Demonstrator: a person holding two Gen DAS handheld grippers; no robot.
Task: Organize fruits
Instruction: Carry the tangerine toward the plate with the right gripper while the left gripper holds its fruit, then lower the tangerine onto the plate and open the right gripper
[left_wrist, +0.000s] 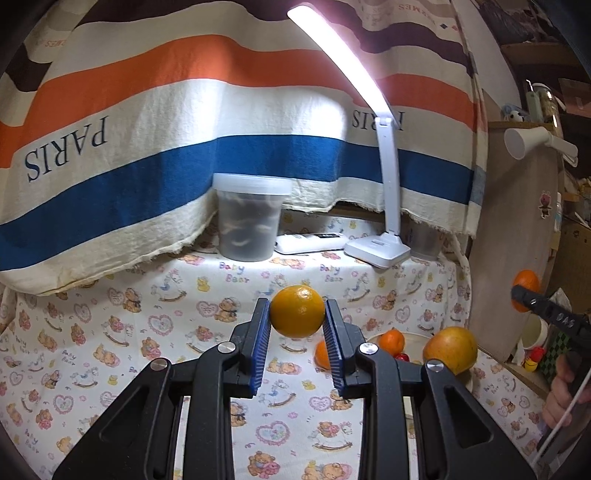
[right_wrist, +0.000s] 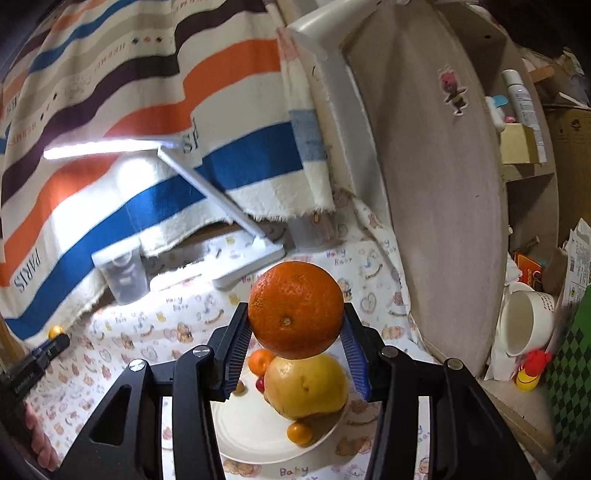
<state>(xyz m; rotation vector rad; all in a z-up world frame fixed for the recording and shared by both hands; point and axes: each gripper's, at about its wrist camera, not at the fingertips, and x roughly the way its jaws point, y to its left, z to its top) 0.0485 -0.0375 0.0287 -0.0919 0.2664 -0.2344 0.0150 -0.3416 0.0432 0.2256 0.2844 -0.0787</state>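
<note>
Left wrist view: a smooth yellow-orange fruit (left_wrist: 297, 311) sits at frame centre, pinched between the blue pads of the left gripper (left_wrist: 297, 314), lifted above the bear-print cloth (left_wrist: 110, 350). Open cloth fills the left; the white plate (left_wrist: 413, 345) with a large yellow fruit (left_wrist: 450, 349) sits lower right.

Right wrist view: a deep orange, dimpled orange (right_wrist: 296, 309) is clamped in the right gripper (right_wrist: 295, 332), over the plate's rim (right_wrist: 258, 448).
</note>
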